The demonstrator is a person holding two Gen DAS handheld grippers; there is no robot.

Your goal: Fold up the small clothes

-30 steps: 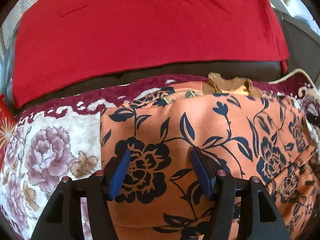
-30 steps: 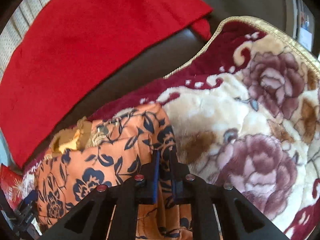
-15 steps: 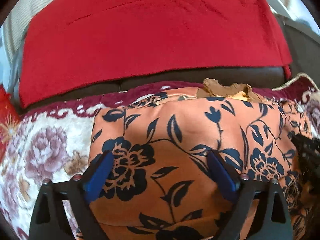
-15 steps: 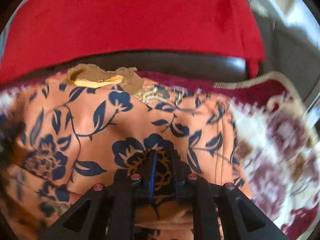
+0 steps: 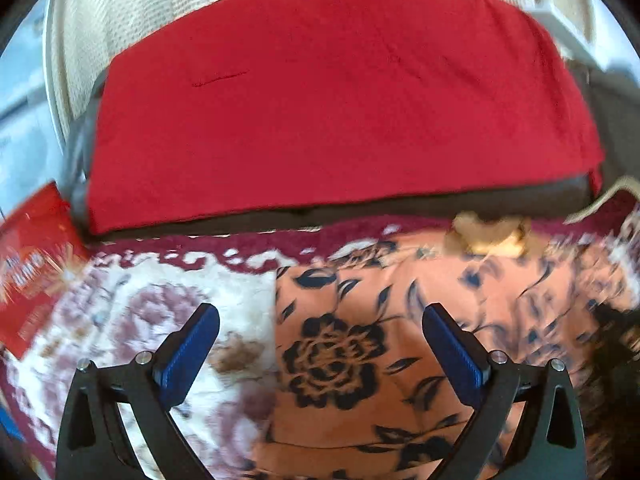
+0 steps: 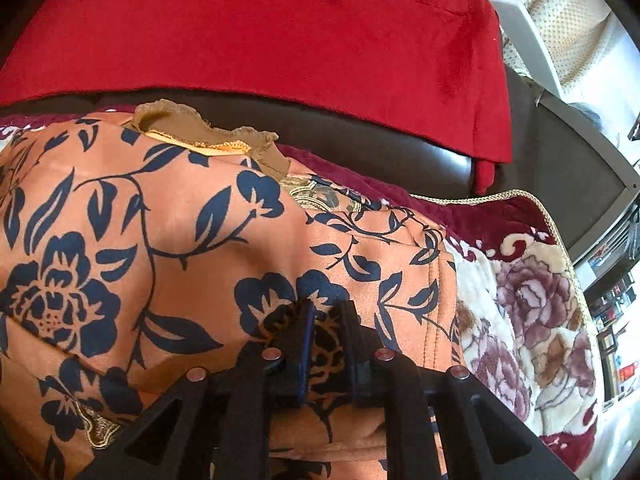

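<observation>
The left gripper [image 5: 320, 344], black-framed with blue pads, hangs with its jaws spread wide and still opening, nothing pressed between them. Its left pad sits over the cream plush blanket with mauve roses and a maroon border [image 5: 160, 304]; its right pad sits over the orange garment printed with navy flowers and leaves [image 5: 360, 320], whose straight left edge runs up between the two fingers. Ahead of this gripper, past the blanket's border, a strip of dark brown leather sofa [image 5: 400, 210] shows, and above it a broad red cloth [image 5: 320, 100] drapes over the backrest. Off to the far left of the gripper lies a red printed packet [image 5: 32, 264], blurred.

The right gripper [image 6: 326, 312] has its jaws nearly together, pinching a fold of the same orange garment [image 6: 160, 240] just at the fingertips, over a navy flower. The garment lies bunched on the blanket [image 6: 520, 300], filling the space ahead and to the left of this gripper. At its far edge a tan ruffled collar with a yellow lining [image 6: 208, 128] shows. The blanket spreads to the gripper's right.
</observation>
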